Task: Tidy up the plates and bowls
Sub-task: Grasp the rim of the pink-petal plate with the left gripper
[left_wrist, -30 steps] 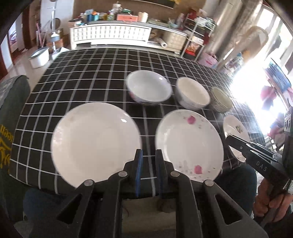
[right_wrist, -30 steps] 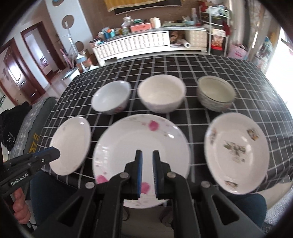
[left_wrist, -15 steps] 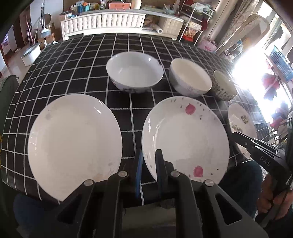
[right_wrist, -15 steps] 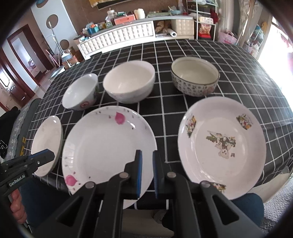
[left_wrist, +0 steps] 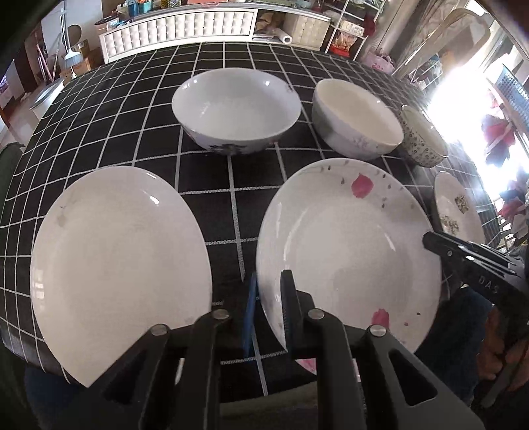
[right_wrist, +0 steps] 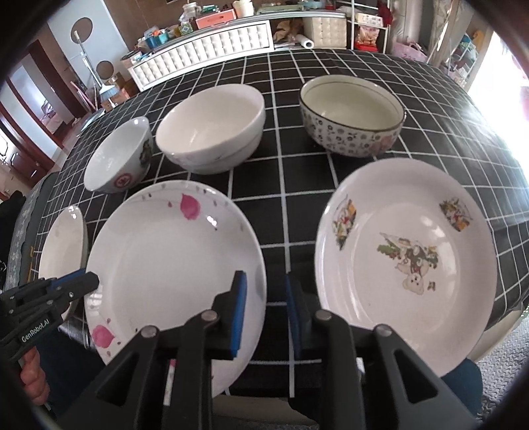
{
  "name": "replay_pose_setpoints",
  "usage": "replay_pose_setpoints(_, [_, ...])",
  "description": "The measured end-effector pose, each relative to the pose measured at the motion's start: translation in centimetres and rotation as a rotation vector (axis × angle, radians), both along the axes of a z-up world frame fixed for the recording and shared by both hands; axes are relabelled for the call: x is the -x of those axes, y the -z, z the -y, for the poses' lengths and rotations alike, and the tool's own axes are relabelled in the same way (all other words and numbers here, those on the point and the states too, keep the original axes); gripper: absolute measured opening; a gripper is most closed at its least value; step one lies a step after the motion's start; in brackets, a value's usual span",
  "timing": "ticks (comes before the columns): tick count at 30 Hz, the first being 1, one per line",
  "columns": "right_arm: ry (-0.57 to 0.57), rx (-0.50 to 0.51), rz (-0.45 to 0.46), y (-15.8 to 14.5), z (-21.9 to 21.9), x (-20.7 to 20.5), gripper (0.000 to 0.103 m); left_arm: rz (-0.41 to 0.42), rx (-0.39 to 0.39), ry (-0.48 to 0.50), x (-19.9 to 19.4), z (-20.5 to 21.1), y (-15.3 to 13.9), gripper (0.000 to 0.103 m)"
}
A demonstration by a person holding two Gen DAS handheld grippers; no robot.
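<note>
Above the black grid-clothed counter (left_wrist: 205,198), the left tool (left_wrist: 268,297) hangs closed beside the pink-petalled white ceramic plate (right_wrist: 172,261), while the right tool (right_wrist: 264,297) is opening, nothing between its jaws.

Black tablecloth with a white grid (right_wrist: 284,205), covering the whole table and hanging over its near edge. White tufted cabinet (right_wrist: 211,46) against the far wall, its top crowded with boxes and containers too small to tell apart. Paper roll (right_wrist: 305,41) beside the cabinet. Wire shelf rack (left_wrist: 350,29) stocked with packages. Dark wooden doorway (right_wrist: 23,109) off to one side.
</note>
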State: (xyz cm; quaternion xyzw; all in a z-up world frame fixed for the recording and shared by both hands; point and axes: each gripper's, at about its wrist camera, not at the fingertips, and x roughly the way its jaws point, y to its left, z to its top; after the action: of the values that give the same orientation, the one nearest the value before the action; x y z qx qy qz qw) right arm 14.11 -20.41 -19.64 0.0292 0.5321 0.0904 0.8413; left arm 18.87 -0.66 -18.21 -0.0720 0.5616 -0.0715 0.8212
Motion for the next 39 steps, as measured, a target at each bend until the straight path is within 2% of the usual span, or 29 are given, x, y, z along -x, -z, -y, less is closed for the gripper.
replay_pose_setpoints(11, [0.004,-0.005,-0.023,0.8,-0.3,-0.2,0.026,-0.024,0.031,-0.017,-0.5,-0.3,0.9,0.009])
replay_pose_setpoints(16, [0.0,-0.019,-0.035,0.8,-0.6,-0.2,0.016,-0.017,-0.001,-0.007,-0.5,0.1,0.8,0.009])
replay_pose_setpoints(26, [0.029,-0.044,-0.047,0.2,0.1,0.2,0.016,-0.018,0.014,-0.022,-0.4,0.0,0.4,0.009])
replay_pose_setpoints(39, [-0.039,-0.069,0.023,-3.7,-3.1,1.1,0.016,0.063,-0.023,-0.082,2.3,-3.0,-3.5,0.009])
